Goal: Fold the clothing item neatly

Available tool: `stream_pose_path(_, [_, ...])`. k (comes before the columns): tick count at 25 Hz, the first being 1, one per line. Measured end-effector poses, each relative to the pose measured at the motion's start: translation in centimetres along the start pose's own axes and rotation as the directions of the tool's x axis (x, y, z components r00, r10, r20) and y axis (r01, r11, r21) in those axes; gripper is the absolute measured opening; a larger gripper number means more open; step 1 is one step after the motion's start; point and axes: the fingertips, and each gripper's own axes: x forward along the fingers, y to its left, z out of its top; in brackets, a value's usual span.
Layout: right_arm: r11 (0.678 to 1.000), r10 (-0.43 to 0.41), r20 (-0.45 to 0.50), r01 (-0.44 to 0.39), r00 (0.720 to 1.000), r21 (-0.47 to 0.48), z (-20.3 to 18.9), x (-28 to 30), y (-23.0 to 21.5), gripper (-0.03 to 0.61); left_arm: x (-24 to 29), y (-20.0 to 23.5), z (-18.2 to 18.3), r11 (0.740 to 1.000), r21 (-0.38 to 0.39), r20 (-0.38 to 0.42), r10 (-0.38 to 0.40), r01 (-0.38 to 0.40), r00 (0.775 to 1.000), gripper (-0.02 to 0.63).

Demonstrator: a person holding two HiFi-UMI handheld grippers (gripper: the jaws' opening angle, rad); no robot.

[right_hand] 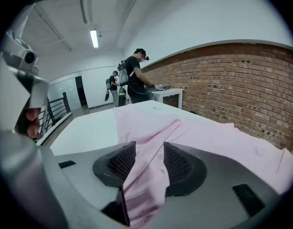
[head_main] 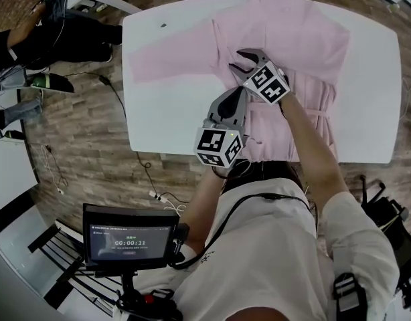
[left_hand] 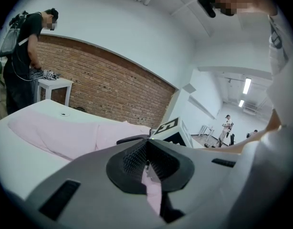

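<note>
- Left gripper: jaws clenched on a fold of the pink shirt.
- Right gripper: jaws released and apart, with shirt fabric draped loosely between them.
- Pink shirt: spread on the white table, one sleeve extended leftward in the head view.

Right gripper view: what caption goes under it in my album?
The right gripper, jaws apart, straddles a fold of the pink shirt on the white table.

Head view looks steeply down at the table; gripper views skim its pink shirt closely.
</note>
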Motion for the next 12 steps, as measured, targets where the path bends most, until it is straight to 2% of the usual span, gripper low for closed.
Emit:
stream_pose_path(6, [0.997,-0.041,0.023,0.039,0.999,0.066,0.0,-2.7,-2.8,0.166,2.3,1.4,1.7,1.0,0.009,0.015,-0.028,0.028,1.0,0.002])
stream_pose_path(12, [0.992,-0.098,-0.029,0.1,0.995,0.075,-1.5,-5.7,-5.0,0.166,3.9,0.7,1.9,0.998,0.026,0.006,-0.052,0.052,0.999,0.002])
